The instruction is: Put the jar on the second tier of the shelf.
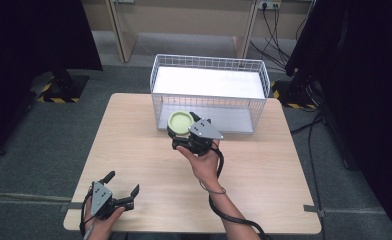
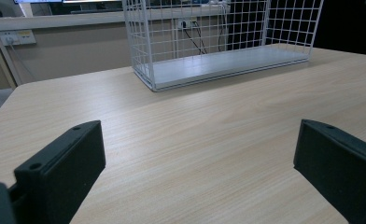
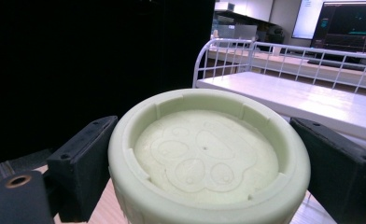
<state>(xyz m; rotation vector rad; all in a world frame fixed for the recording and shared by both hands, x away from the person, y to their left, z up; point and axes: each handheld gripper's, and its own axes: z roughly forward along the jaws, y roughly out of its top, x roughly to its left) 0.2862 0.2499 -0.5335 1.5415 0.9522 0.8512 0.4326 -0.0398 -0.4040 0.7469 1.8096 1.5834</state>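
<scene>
in the high view, the white wire basket [image 1: 211,95] stands at the far middle of the wooden surface [image 1: 134,150]. the right gripper [image 1: 183,131] is raised just in front of the basket's near wall, toward the basket's left end, with its grey three-cornered plate on top. its jaws grip a pale green round cup [image 1: 179,121], whose sunken round face looks up at the camera; the cup overlaps the basket's near lower edge in this view, and whether it touches the wire cannot be told. the left gripper [image 1: 120,183] sits well apart from the basket, at the near left corner of the surface, held by a hand, with its jaws spread wide and nothing between them.

in the left gripper view, the two black jaws stand far apart over bare wood. the wire basket [image 2: 218,42] lies ahead and well beyond the jaws, with a flat white floor inside its wire walls.

in the right gripper view, the green cup [image 3: 208,158] sits between the two black jaws, which press on its sides left and right. its round face has a raised rim with small notches and a faint embossed pattern like a paw print. the basket [image 3: 293,79] shows behind the cup and to its right, its rounded wire corner just past the cup's rim.
</scene>
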